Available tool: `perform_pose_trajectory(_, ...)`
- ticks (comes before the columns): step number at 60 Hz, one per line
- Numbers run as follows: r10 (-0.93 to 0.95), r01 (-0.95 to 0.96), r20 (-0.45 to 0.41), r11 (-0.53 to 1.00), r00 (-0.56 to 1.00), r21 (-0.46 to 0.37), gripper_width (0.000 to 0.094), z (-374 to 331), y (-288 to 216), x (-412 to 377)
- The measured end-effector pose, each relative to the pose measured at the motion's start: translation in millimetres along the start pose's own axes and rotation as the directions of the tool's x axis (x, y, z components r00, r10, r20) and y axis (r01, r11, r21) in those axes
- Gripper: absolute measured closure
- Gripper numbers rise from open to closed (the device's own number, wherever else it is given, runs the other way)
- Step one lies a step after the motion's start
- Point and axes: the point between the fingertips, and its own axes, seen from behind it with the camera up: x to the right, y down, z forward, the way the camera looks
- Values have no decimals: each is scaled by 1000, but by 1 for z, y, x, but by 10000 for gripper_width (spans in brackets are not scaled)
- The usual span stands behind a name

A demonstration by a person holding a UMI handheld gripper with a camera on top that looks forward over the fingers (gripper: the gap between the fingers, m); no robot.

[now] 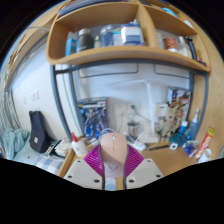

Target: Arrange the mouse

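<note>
While clamped, one mouse [114, 152] in tool [113, 166].

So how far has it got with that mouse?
Picking up looks done: the mouse sits between the gripper's pink pads, both fingers pressing on it, lifted above the desk. In hand: carrying it, with the shelf ahead. Left: setting it down in its place; where that is cannot be seen yet.
</note>
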Motion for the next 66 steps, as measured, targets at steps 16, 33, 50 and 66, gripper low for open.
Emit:
perform_pose_trajectory(16,-32,49,63,956,998,-288,701,69,178,-118)
perform_pose_trajectory(33,-127,135,46,892,991,-432,643,81,299,-127)
perform_pose_trajectory(50,-64,63,12,898,998,-435,301,68,271,-124)
perform_pose_trajectory(66,-19,27,27,951,999,-307,82,-11,130,-103)
